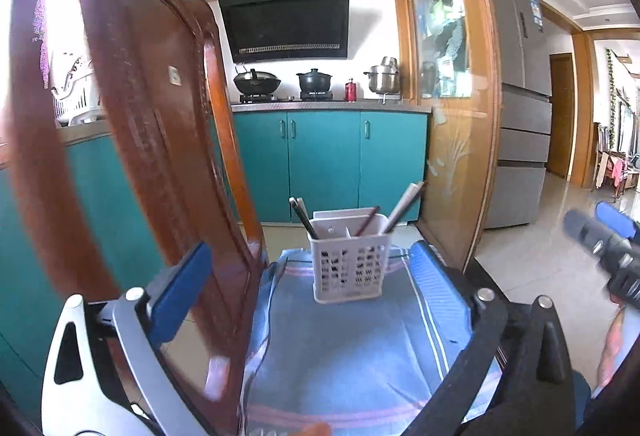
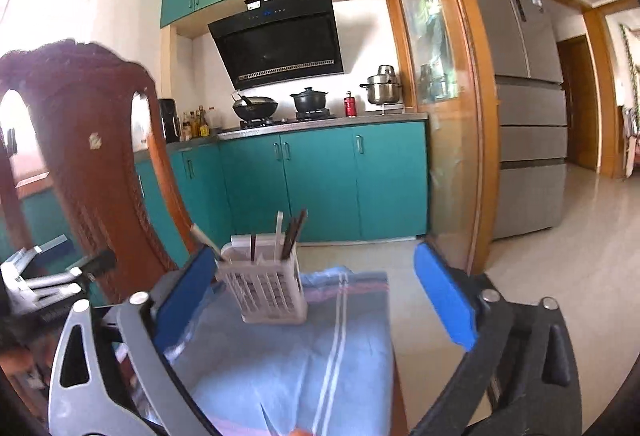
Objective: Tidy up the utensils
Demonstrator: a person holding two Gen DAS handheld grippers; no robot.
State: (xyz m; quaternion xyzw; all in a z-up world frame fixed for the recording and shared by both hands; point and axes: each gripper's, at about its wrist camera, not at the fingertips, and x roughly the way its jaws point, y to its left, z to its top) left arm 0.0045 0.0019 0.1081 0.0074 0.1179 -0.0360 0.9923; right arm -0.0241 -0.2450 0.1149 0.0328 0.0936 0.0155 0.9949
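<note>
- Nearest us, both grippers stand wide open and empty: left gripper (image 1: 308, 276), right gripper (image 2: 316, 288). We hold no utensil.
- Between the left gripper's fingers, the white caddy (image 1: 350, 268) stands upright on the blue cloth (image 1: 348, 352). From the right wrist view it sits nearer the left finger.
- Utensils (image 1: 303, 216) already stand in the caddy's compartments: dark chopsticks and some pale handles, as far as we can tell. We see none loose on the cloth.
- We judge the task done or nearly so; anything left lies out of view.
- Left of the cloth rises a carved wooden chair back (image 1: 132, 96).
- Beyond, teal cabinets (image 1: 324, 160) carry a stove with wok (image 1: 256, 82), pot (image 1: 315, 80) and steamer (image 1: 385, 76) under a black hood (image 1: 286, 20).
- Farthest right: a glass door (image 1: 448, 116), a grey fridge (image 1: 520, 108), a hallway.
</note>
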